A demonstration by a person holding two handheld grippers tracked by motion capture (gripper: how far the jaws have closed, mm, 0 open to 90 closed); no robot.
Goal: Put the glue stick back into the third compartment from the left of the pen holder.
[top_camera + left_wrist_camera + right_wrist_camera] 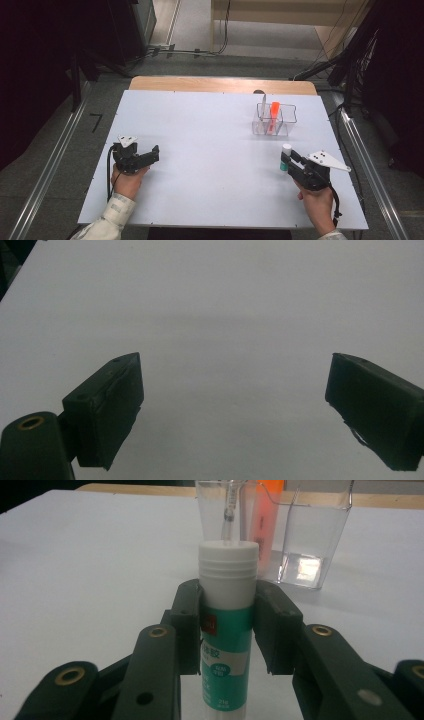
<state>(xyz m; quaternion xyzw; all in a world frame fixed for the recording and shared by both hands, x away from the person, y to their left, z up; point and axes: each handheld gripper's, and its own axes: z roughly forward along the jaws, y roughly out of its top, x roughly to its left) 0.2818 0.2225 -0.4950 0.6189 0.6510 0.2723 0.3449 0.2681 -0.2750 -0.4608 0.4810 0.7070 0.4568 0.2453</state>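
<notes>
One glue stick (227, 625), upright and clamped in my right hand-held gripper (227, 630) near the clear organizer (274, 121); left hand-held gripper (235, 405) released over bare surface (200, 145); step: carry; next, I judge: lift over an open compartment.

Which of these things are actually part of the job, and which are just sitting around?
In the job:
- glue stick, upright, clamped in the right tongs
- clear organiser, likely its destination

Just there:
- orange marker and a pen, already standing in the organiser
- left tongs, open, idle
- white table
</notes>
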